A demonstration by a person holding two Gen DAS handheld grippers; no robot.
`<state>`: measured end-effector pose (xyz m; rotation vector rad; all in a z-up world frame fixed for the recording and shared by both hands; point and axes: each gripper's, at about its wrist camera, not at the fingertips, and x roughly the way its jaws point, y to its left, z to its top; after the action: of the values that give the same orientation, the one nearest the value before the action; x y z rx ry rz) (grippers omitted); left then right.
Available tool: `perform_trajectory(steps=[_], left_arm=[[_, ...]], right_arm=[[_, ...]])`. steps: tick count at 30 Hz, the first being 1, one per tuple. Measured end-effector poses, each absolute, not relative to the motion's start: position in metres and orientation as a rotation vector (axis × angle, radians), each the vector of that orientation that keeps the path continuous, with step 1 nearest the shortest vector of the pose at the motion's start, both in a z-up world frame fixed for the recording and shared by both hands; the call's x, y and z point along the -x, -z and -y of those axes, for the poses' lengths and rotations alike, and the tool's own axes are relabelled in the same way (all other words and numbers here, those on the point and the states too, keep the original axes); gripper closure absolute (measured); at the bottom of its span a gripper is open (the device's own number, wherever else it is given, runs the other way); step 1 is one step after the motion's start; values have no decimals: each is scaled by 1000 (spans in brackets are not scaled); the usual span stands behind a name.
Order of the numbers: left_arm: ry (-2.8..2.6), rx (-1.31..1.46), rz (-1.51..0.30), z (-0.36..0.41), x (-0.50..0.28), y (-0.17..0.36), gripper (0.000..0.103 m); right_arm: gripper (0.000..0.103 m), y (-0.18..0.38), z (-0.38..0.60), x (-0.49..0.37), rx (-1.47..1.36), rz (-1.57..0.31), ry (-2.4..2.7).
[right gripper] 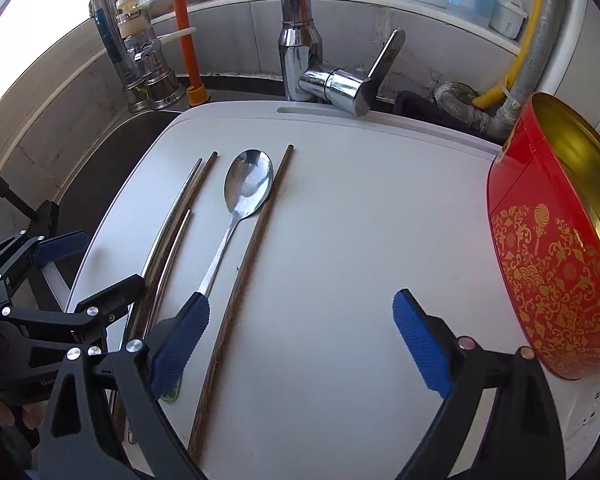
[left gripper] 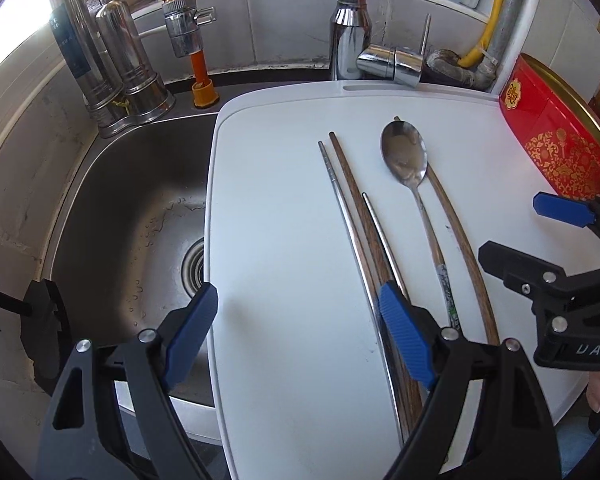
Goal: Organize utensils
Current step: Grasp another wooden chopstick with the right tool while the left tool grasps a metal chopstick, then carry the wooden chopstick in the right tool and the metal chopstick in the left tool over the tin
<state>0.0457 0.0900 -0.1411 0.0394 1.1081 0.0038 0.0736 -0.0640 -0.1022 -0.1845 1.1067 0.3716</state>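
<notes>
White board (left gripper: 292,216) laid over the right part of a steel sink (left gripper: 140,208), faucet (right gripper: 300,52) behind. On the board, lengthwise: spoon (right gripper: 246,188), bowl toward the faucet; one wooden chopstick (right gripper: 252,240) just right of the spoon; a second wooden chopstick (left gripper: 356,200) and two metal chopsticks (left gripper: 340,204) grouped to the left. Red tin (right gripper: 548,256) with gold pattern at the board's right edge. Left tool (left gripper: 296,332) released, blue pads wide apart, above the board's left edge. Right tool (right gripper: 300,340) likewise released, empty, above the spoon handle and bare board.
</notes>
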Motion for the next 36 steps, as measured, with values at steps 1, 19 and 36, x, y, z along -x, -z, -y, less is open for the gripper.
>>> perform_trajectory(steps=[1,19,36], left_arm=[[-7,-41,-1112,-90,-46,142,22],[39,149,-1109,-98,-35,140,98],[79,197,-1013,-80,-32,87,98]], right_arm=[[9,103,63,-74,189,-1107,-370],[97,109,81,-63,198,-1219,-321],[97,58,117,-51,64,-1093,-374]])
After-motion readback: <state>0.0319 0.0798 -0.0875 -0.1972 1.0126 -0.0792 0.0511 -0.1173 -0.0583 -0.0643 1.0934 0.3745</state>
